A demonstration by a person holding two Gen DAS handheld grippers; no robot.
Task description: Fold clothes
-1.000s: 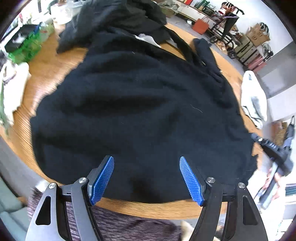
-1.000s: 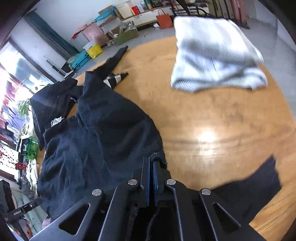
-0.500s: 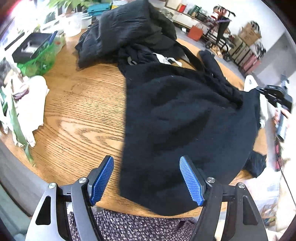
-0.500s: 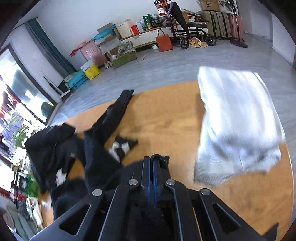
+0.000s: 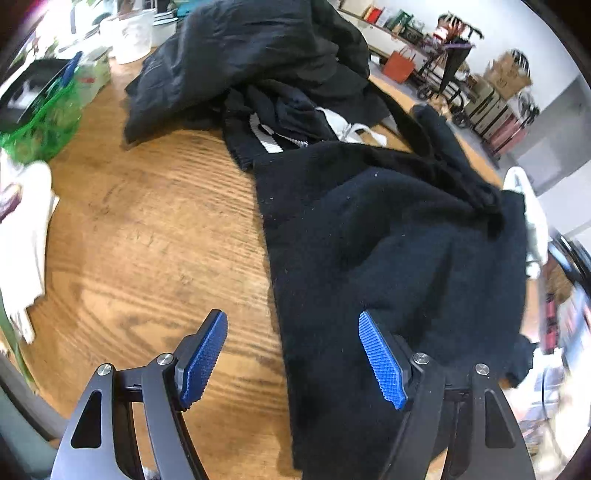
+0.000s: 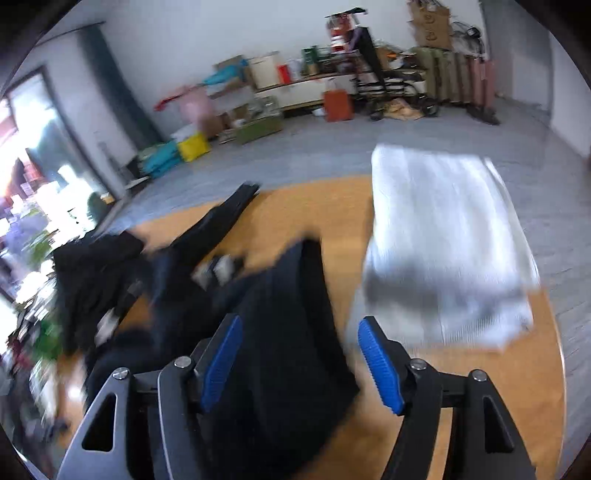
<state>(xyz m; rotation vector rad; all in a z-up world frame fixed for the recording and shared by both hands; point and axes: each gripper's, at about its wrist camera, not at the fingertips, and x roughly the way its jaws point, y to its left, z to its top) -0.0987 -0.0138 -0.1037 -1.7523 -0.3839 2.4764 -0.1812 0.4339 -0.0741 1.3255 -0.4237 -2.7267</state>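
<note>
A black knit sweater lies folded lengthwise on the round wooden table, covering its right half in the left wrist view. My left gripper hovers open over the sweater's left edge, near the front of the table, holding nothing. In the right wrist view the same black sweater lies under and ahead of my right gripper, which stands open and empty. This view is blurred by motion. A sleeve stretches toward the far table edge.
More dark clothes are heaped at the back of the table. A folded white garment lies at the right side. A green net bag, a white pot and white cloth sit at the left edge.
The right gripper carried the sweater's edge over, folding it in half, then opened and let go. The left half of the table is now bare. The left gripper stayed open.
</note>
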